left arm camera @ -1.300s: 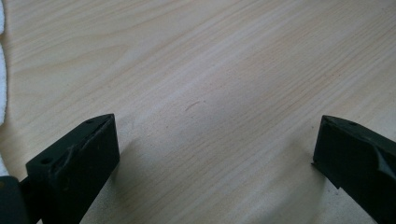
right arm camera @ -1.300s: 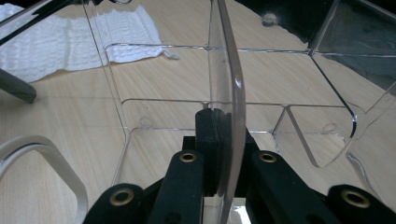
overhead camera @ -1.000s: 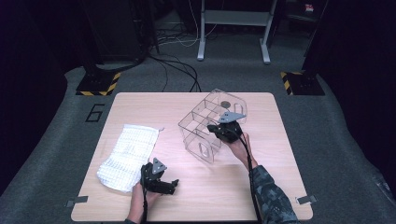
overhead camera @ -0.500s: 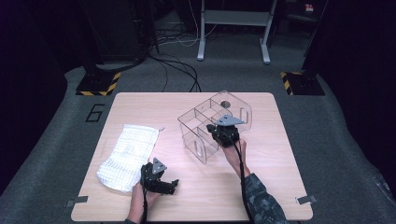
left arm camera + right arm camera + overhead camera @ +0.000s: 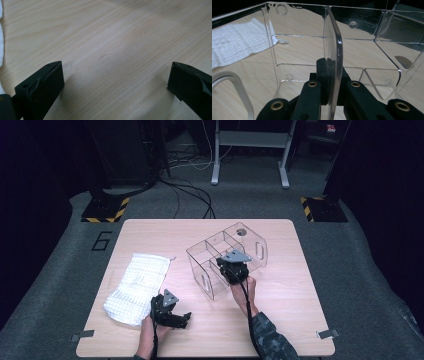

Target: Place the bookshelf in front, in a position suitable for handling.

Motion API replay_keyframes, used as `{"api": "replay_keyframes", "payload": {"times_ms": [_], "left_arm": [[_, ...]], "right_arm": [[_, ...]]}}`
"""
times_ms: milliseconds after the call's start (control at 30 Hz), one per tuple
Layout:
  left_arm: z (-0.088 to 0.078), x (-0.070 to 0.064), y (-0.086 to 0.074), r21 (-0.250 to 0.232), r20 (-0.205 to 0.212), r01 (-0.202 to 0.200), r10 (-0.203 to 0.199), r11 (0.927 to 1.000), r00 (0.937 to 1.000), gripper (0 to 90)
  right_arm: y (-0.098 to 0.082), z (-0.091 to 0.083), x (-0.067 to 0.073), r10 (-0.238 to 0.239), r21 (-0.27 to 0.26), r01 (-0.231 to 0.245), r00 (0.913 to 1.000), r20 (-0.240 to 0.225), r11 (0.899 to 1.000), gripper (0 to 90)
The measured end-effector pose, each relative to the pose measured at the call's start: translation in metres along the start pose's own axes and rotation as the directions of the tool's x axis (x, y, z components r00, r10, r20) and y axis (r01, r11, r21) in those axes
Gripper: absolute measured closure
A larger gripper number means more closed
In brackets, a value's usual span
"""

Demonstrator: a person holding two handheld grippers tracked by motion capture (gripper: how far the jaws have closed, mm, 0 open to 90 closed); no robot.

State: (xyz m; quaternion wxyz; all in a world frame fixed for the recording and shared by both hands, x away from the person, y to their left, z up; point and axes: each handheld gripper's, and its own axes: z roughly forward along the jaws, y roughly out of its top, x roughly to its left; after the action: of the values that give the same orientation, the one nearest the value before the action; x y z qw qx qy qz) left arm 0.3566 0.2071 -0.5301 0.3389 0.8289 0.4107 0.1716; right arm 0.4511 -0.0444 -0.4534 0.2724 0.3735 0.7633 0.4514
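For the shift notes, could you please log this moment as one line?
right tongs: shut on wall of clear plastic divided box | left tongs: open, above bare wooden table | white waffle cloth: flat, untouched

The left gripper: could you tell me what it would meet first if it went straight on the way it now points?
Judging by its own view, the left gripper, fingers open, points down at the bare light wooden table, so it would probably meet that first; the white waffle-weave cloth lies off to one side.

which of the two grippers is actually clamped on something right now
The right gripper: its jaws pinch a clear wall of the clear divided box. The left gripper hangs open above the bare table.
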Motion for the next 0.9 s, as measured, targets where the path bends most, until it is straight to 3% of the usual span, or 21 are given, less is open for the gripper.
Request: {"api": "replay_keyframes", "payload": {"times_ms": [200, 500, 567, 600, 633, 700, 733, 900], "left_arm": [[0.0, 0.001, 0.0, 0.003, -0.004, -0.009, 0.009, 1.0, 1.0, 0.3], [0.0, 0.001, 0.0, 0.001, -0.009, -0.01, 0.01, 1.0, 0.9999, 0.3], [0.0, 0.001, 0.0, 0.0, -0.009, -0.009, 0.009, 1.0, 0.9999, 0.3], [0.0, 0.001, 0.0, 0.001, -0.009, -0.01, 0.01, 1.0, 0.9999, 0.3], [0.0, 0.001, 0.0, 0.001, -0.009, -0.009, 0.009, 1.0, 0.9999, 0.3], [0.0, 0.001, 0.0, 0.001, -0.008, -0.01, 0.01, 1.0, 0.9999, 0.3], [0.0, 0.001, 0.0, 0.001, -0.008, -0.01, 0.01, 1.0, 0.9999, 0.3], [0.0, 0.001, 0.0, 0.002, -0.007, -0.011, 0.011, 0.9999, 0.9999, 0.2]], "right_arm": [[-0.007, -0.001, 0.007, 0.031, -0.006, -0.031, 0.9994, 0.014, 1.0, 86.2], [-0.014, -0.002, 0.011, -0.001, 0.008, 0.001, 0.9999, 0.011, 1.0, 84.3], [-0.013, -0.004, 0.01, -0.017, 0.013, 0.017, 0.9998, -0.007, 1.0, 74.5], [-0.011, -0.005, 0.008, -0.028, 0.011, 0.029, 0.9993, -0.023, 1.0, 62.1], [-0.011, -0.007, 0.006, -0.033, 0.012, 0.034, 0.9985, -0.043, 0.999, 56.8], [-0.01, -0.008, 0.004, -0.037, 0.015, 0.038, 0.9978, -0.055, 0.999, 51.9], [-0.01, -0.009, 0.003, -0.015, 0.022, 0.017, 0.9973, -0.072, 1.0, 47.7], [-0.015, -0.024, -0.018, 0.002, 0.049, 0.005, 0.9892, -0.147, 0.999, 35.5]]}}
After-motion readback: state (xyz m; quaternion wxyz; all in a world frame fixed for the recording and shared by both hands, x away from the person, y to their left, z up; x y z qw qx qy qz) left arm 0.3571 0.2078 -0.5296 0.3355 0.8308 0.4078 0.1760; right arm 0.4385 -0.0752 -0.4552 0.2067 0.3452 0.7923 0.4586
